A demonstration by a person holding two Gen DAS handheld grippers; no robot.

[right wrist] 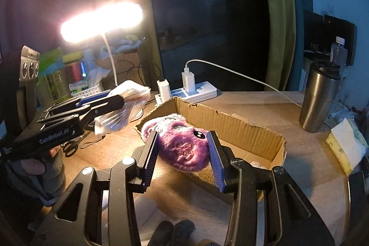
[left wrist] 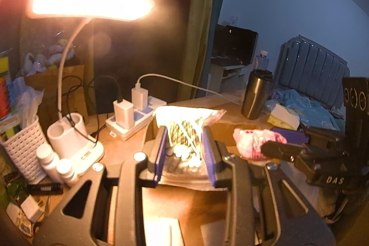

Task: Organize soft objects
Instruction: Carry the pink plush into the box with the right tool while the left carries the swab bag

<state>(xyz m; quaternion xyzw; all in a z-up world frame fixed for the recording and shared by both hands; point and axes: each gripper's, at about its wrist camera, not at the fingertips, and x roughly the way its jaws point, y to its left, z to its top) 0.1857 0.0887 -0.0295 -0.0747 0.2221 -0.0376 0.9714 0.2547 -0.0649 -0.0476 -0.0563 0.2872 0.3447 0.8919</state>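
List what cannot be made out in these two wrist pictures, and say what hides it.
- Left wrist view: the contents of the clear plastic bag held in the left tool; lamp glare washes them out.
- Right wrist view: the floor of the brown cardboard box; the purple plush toy in the right tool covers it.
- Both views: can labels, too blurred.

Cardboard box (right wrist: 230, 128) open-topped; power strip (right wrist: 196, 91), tumbler (right wrist: 319, 98) flank it

Two close wrist views, sharing cardboard box (right wrist: 230, 130)
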